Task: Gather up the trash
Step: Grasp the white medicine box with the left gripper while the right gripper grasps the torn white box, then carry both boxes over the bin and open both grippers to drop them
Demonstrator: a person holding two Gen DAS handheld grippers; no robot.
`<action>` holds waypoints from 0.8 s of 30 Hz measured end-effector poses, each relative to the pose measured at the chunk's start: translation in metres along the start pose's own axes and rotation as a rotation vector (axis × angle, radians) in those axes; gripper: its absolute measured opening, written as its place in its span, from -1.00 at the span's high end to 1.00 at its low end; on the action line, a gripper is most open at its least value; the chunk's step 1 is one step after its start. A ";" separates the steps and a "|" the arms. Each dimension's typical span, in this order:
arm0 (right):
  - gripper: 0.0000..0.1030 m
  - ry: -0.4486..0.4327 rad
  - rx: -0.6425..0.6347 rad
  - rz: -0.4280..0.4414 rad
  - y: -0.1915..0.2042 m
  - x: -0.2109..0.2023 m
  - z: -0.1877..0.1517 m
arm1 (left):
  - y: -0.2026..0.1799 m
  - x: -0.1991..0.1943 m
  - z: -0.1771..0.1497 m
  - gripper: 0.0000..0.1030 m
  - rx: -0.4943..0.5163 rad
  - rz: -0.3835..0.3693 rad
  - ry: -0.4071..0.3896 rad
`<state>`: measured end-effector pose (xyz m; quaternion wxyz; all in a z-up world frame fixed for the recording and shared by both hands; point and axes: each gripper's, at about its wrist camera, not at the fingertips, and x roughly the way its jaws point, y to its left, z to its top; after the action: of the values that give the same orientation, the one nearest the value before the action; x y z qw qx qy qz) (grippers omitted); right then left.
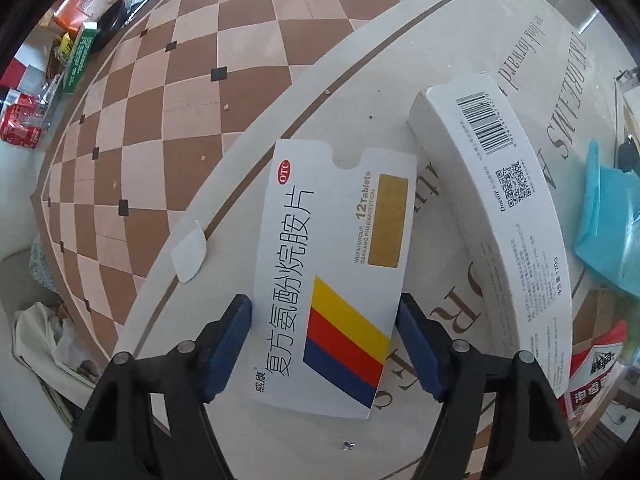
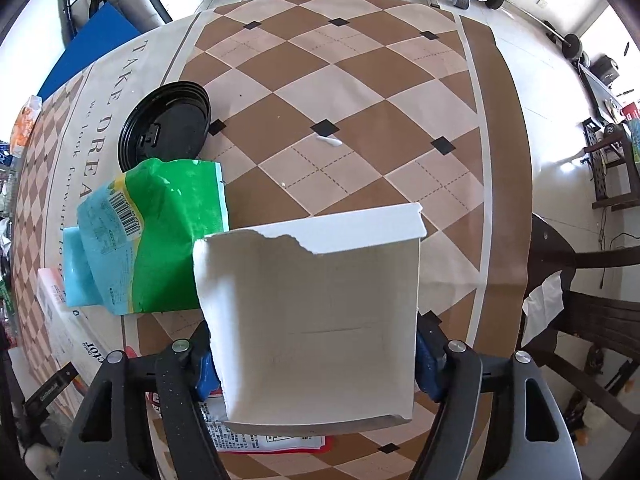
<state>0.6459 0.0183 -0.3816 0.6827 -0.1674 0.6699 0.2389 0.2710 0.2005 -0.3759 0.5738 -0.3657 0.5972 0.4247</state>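
Observation:
In the left wrist view, a flat white medicine box point(image 1: 332, 276) with yellow, red and blue stripes sits between the blue pads of my left gripper point(image 1: 325, 344), which is shut on its two long sides above the table. A long white carton with a barcode point(image 1: 500, 216) lies just to its right. In the right wrist view, my right gripper point(image 2: 314, 364) is shut on a torn white cardboard box point(image 2: 316, 320), held above the checkered tablecloth. A green and blue snack bag point(image 2: 148, 232) lies to its left.
A black plastic lid point(image 2: 168, 124) lies behind the snack bag. A small white paper scrap point(image 1: 189, 255) lies on the table left of the medicine box. A light blue bag point(image 1: 608, 224) lies at right. Packets and boxes point(image 1: 80, 32) crowd the far left. A printed packet point(image 2: 264, 436) lies under the torn box.

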 end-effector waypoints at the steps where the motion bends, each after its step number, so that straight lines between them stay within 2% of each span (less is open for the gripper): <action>1: -0.45 0.000 0.003 0.005 0.001 -0.001 0.000 | -0.001 0.001 -0.003 -0.38 0.011 -0.009 0.004; 6: -0.44 -0.022 0.002 0.029 -0.004 -0.021 -0.015 | -0.002 -0.014 -0.027 -0.38 0.034 0.015 -0.034; 9: -0.44 -0.046 -0.014 0.046 -0.004 -0.039 -0.028 | -0.003 -0.037 -0.048 -0.38 0.046 0.043 -0.093; 14: -0.44 -0.102 -0.038 0.069 -0.001 -0.075 -0.065 | 0.006 -0.079 -0.094 -0.38 0.066 0.026 -0.186; 16: -0.44 -0.119 -0.042 0.082 0.000 -0.091 -0.087 | 0.006 -0.098 -0.114 -0.38 0.084 0.008 -0.221; 20: -0.43 -0.144 -0.063 0.113 0.014 -0.119 -0.142 | 0.032 -0.123 -0.156 -0.38 0.127 -0.036 -0.284; 21: -0.43 -0.148 -0.071 0.122 0.018 -0.125 -0.160 | 0.040 -0.126 -0.161 -0.38 0.139 -0.044 -0.296; 24: -0.43 -0.165 -0.085 0.139 0.030 -0.143 -0.217 | 0.058 -0.135 -0.203 -0.38 0.163 -0.075 -0.319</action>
<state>0.4500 -0.0907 -0.2472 0.7097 -0.1293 0.6104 0.3270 0.1515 0.0274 -0.2398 0.7045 -0.2677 0.5170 0.4059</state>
